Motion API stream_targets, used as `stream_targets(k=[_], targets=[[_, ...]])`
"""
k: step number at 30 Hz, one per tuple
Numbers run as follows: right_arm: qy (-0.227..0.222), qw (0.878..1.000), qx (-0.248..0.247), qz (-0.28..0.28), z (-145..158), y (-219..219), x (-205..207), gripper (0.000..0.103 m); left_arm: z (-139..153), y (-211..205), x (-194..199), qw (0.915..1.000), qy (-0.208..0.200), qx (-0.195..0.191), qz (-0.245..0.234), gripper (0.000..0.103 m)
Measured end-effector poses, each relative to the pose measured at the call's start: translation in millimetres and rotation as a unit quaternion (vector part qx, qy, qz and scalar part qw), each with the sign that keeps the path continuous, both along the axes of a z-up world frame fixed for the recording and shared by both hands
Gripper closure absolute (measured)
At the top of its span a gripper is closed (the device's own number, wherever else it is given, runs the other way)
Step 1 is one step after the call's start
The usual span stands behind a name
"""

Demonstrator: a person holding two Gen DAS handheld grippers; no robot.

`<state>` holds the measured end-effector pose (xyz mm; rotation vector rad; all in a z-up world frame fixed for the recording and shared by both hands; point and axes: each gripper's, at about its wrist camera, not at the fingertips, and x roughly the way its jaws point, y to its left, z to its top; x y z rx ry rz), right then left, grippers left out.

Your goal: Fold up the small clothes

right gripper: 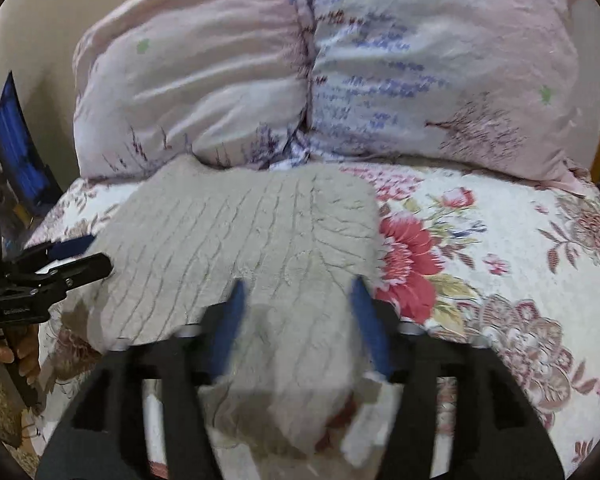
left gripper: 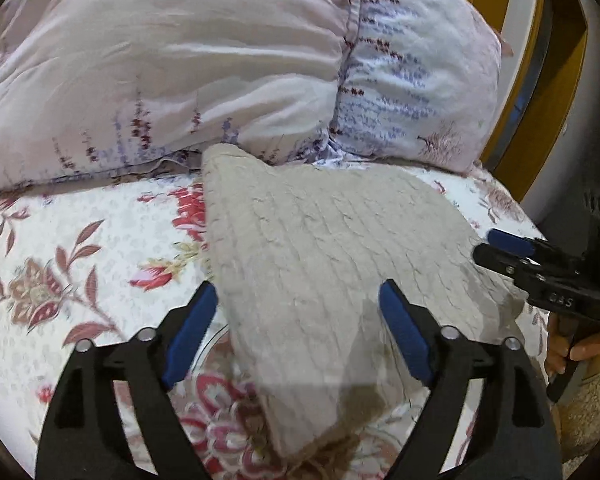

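Observation:
A beige knitted garment [left gripper: 324, 248] lies spread on the floral bedspread, its far tip touching the pillows; it also shows in the right wrist view [right gripper: 236, 236]. My left gripper [left gripper: 298, 304] is open, its blue pads straddling the garment's near left part just above it. My right gripper [right gripper: 298, 300] is open over the garment's near right part, blurred by motion. The right gripper also shows in the left wrist view [left gripper: 496, 246] at the garment's right edge. The left gripper shows in the right wrist view [right gripper: 88, 254] at the garment's left edge.
The floral bedspread [left gripper: 60, 248] covers the bed. Two large pale pillows [left gripper: 172, 68] stand against the back, also in the right wrist view [right gripper: 420, 80]. A yellow-and-white frame [left gripper: 540, 80] stands at the right. A blue object [right gripper: 18, 148] leans at the left.

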<state>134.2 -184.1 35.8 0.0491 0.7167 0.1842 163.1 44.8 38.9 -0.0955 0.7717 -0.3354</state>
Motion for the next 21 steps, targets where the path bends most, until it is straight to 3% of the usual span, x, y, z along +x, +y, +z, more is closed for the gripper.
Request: stream_targets(k=[5,9,14,17,21], targets=[[-0.015,1.000,0.007,-0.022,3,-7,-20,0.013,3,16,-25,0.9994,-0.010,-0.023,0.024,0.005],[-0.037,0.998,-0.023,-0.053,7,-5,-36,0.003,1,26,-42,0.9974,-0.013,-0.010,0.071,0.002],[-0.072,0.992,-0.045,-0.092,8,3,-56,0.001,-1,35,-60,0.9938,-0.014,-0.001,0.110,0.002],[-0.042,0.995,-0.012,-0.085,3,4,-58,0.001,-5,32,-64,0.9950,0.009,-0.003,0.099,0.002],[0.001,0.998,0.019,-0.064,-8,8,-57,0.001,-10,14,-74,0.9960,0.026,0.028,0.081,0.002]])
